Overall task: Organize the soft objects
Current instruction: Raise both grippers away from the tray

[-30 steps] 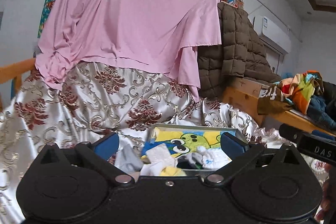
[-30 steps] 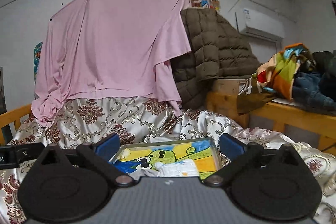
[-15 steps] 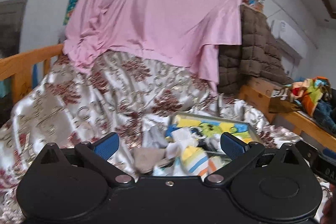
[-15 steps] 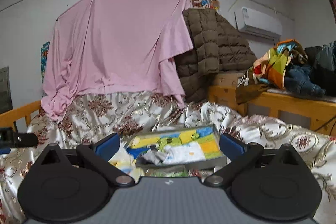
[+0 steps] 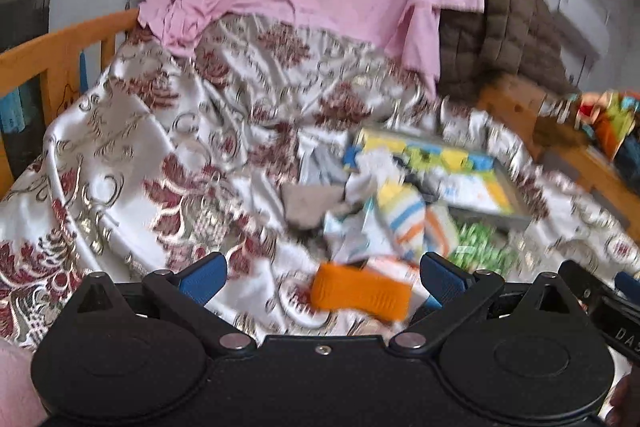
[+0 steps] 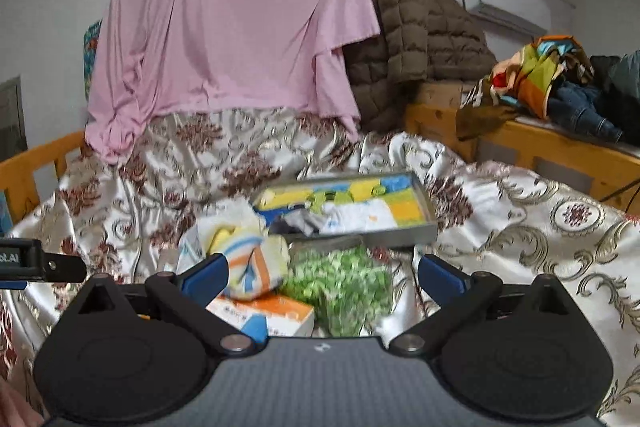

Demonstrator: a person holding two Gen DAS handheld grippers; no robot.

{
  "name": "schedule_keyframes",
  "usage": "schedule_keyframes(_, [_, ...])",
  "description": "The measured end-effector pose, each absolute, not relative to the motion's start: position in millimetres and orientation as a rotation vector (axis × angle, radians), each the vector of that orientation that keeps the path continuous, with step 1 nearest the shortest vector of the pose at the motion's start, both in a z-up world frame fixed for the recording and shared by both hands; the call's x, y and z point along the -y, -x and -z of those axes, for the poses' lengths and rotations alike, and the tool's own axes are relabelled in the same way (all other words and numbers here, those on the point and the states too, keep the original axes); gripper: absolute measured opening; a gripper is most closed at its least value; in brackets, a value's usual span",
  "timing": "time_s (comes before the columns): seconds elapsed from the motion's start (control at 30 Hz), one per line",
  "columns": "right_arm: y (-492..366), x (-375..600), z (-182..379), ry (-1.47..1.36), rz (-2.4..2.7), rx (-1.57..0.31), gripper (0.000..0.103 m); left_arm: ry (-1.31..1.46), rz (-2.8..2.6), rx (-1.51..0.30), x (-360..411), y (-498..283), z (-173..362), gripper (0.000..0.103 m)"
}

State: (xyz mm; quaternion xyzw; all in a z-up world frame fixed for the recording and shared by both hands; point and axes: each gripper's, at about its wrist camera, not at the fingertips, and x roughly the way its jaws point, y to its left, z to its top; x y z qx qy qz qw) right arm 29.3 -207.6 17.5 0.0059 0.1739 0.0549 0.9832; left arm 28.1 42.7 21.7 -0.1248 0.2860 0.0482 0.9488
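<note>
A pile of small soft items lies on the patterned bedspread [image 5: 132, 163]: a striped cloth [image 5: 404, 215] [image 6: 244, 259], a grey-brown cloth [image 5: 310, 205], an orange piece [image 5: 360, 291] and a green-and-white patterned bundle [image 6: 344, 283]. Behind the pile sits a shallow tray [image 5: 496, 215] [image 6: 360, 233] with a cartoon lining and a few light cloths in it. My left gripper [image 5: 322, 277] hangs open just above the orange piece. Over the striped cloth and the green bundle, my right gripper [image 6: 322, 273] is open too. Neither holds anything.
A white and orange box [image 6: 264, 315] lies under the striped cloth. A pink sheet [image 6: 236, 27] and a brown quilted coat [image 6: 420, 39] hang at the back. Wooden bed rails [image 5: 52, 55] [image 6: 560, 151] border both sides; clothes [image 6: 560, 83] are heaped at the right.
Both grippers tilted downward and moved nearer the bed, so the pile of soft items in front of the tray has come into view. Both stayed open.
</note>
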Motion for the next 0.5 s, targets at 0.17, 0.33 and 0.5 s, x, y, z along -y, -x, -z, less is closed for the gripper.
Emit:
schedule_keyframes(0.17, [-33, 203, -10, 0.004, -0.130, -0.402, 0.103, 0.208, -0.102, -0.617, -38, -32, -16, 0.102])
schedule_keyframes(0.33, [-38, 202, -6, 0.003, -0.143, -0.444, 0.103, 0.184, -0.107, -0.656, -35, -36, -12, 0.102])
schedule_keyframes(0.5, [-44, 199, 2, 0.031, -0.127, -0.499, 0.103, 0.222, -0.116, -0.762, -42, -46, -2, 0.102])
